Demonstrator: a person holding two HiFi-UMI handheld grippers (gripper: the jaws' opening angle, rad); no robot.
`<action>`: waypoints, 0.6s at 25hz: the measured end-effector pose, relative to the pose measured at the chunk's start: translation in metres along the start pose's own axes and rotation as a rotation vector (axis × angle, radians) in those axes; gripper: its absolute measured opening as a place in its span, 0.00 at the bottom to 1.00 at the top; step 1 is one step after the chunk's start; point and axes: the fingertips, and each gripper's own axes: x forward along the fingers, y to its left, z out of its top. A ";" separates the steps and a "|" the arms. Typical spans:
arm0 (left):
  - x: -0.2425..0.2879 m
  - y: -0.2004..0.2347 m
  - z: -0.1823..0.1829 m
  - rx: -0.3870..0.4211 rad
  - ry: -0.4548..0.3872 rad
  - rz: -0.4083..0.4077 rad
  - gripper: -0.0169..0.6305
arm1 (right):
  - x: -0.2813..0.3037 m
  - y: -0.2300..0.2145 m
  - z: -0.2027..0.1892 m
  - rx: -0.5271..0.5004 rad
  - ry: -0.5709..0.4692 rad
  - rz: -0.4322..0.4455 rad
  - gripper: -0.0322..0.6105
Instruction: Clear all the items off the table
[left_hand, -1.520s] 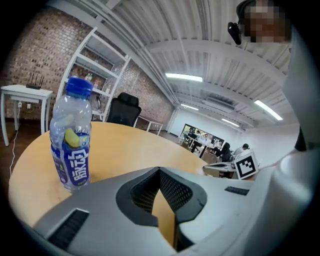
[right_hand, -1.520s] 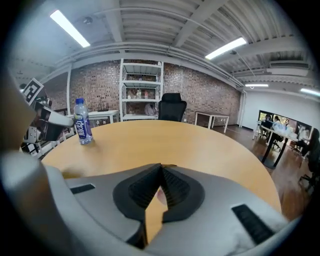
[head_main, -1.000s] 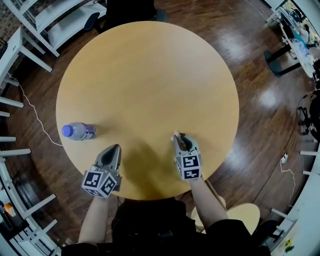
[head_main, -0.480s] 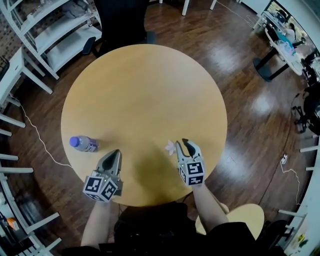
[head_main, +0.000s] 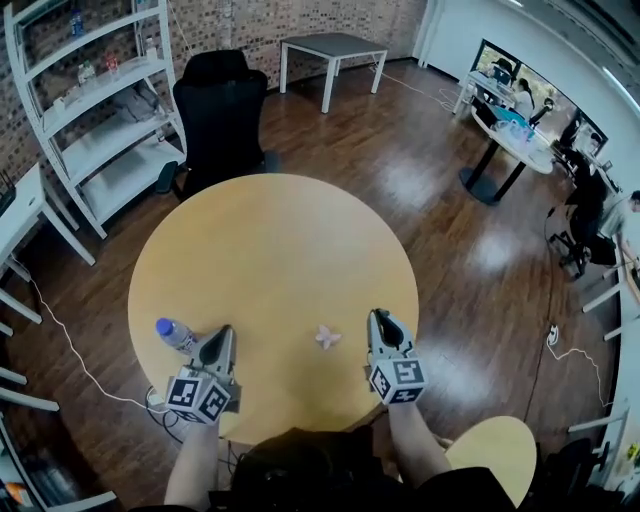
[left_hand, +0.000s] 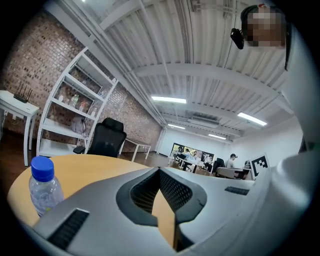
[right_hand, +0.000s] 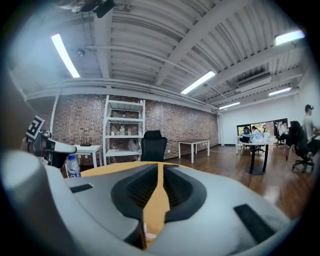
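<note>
The coming move turns on which item sits by which gripper, as I read it. The water bottle (head_main: 170, 333) stands upright, cap up, just left of the left gripper (head_main: 224, 336) and slightly ahead of its tips; in the left gripper view it is low at the left edge, well off the jaw line. The small pink scrap (head_main: 327, 337) lies on the table (head_main: 270, 240) between the two grippers, nearer the right gripper (head_main: 379, 320), off to its left and about level with its tips, not ahead of them. It is too crumpled for me to give it a long axis. The left jaws are drawn together with only a thin wedge of tabletop showing between them, and they hold nothing. The right jaws have just been closing to a narrow slit, with nothing caught in it. Both grippers point roughly level over the near rim, so I judge the right one must swing left and tip down for the scrap, and the left one must open and turn left for the bottle
</note>
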 end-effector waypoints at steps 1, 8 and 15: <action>-0.001 -0.001 0.005 -0.002 -0.016 0.000 0.03 | -0.004 -0.002 0.007 0.006 -0.020 -0.011 0.07; -0.019 -0.001 0.009 -0.024 -0.067 0.002 0.03 | -0.027 0.003 0.027 0.045 -0.093 -0.044 0.05; -0.021 -0.005 0.006 -0.034 -0.076 -0.008 0.03 | -0.037 0.001 0.028 0.047 -0.107 -0.043 0.05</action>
